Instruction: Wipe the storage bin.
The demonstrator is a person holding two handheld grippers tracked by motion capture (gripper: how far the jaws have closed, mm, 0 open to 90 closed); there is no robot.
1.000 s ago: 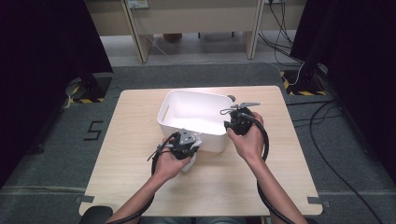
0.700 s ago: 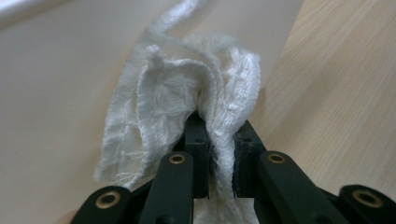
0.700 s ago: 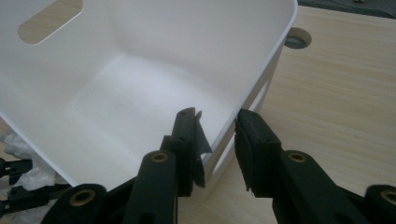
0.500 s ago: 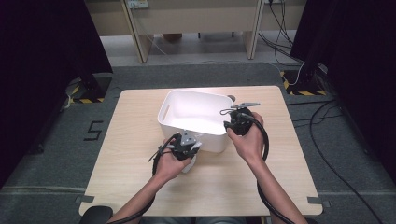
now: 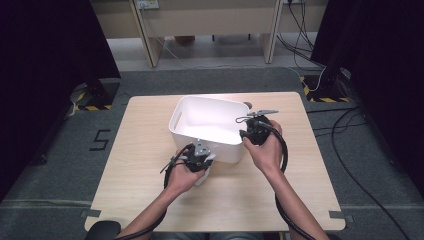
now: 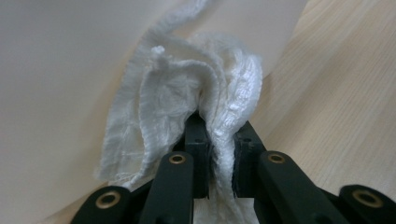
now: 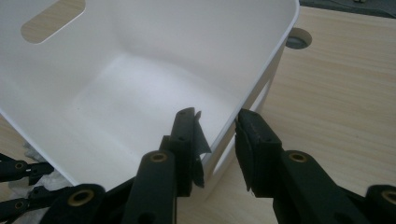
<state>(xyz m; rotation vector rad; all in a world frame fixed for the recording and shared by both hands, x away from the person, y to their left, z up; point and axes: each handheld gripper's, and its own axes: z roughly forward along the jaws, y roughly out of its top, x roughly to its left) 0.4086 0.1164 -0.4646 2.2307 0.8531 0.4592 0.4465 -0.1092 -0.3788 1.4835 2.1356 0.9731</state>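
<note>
High view, against the earlier frame: nothing has shifted; the left gripper (image 5: 196, 159) stays at lower centre, jaws clamped on a white cloth (image 6: 196, 102) against the white bin (image 5: 200, 107). The right gripper (image 5: 256, 131) has jaws apart, straddling the bin's rim. Bare wooden bench (image 5: 140, 150) lies around, grey floor beyond.

the white cloth (image 6: 196, 107) is a crumpled, thin, ribbed rag with frayed edges, bunched into upright folds and pinched between the left gripper's (image 6: 219, 154) closed jaws, right against the outer wall of the white bin (image 5: 210, 127). the bin is a rectangular plastic tub, upright and empty, with slot handles in its short walls. it stands on the wooden table's far half, and its near right rim sits between the right gripper's (image 7: 217, 140) jaws.
</note>
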